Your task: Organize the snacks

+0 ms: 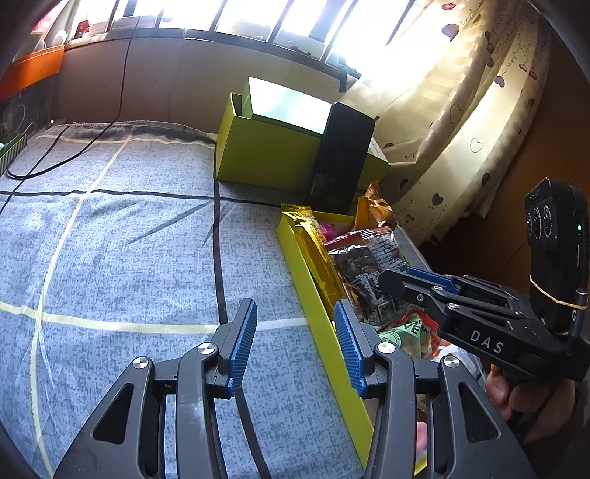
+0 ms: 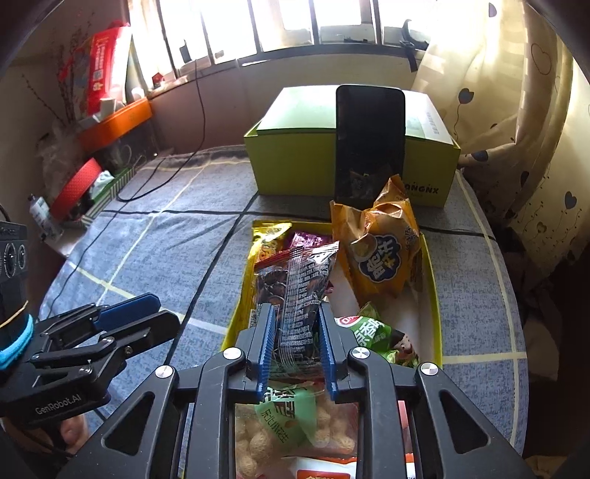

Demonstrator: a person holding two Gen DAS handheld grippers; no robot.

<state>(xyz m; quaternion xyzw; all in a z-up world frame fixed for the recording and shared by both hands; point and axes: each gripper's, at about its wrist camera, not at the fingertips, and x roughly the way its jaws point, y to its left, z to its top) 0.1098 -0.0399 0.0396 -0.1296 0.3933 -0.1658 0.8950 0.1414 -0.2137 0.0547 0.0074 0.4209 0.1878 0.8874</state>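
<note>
I had the right claw (image 2: 297, 344) closed on the dark nut packet (image 2: 295, 291), which lay in the yellow tray (image 2: 435, 294) among the orange bag (image 2: 379, 254), green packet (image 2: 372, 331) and peanut bag (image 2: 291, 423). The left claw (image 1: 295, 350) stood open and empty, left of the tray. Judged: nearly all collected; final placement remained.

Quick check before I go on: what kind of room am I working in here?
Most likely a bedroom at home. The snack tray sits on a plaid bedsheet, heart-print curtains hang by a sunlit window, and a cluttered shelf stands alongside.
</note>
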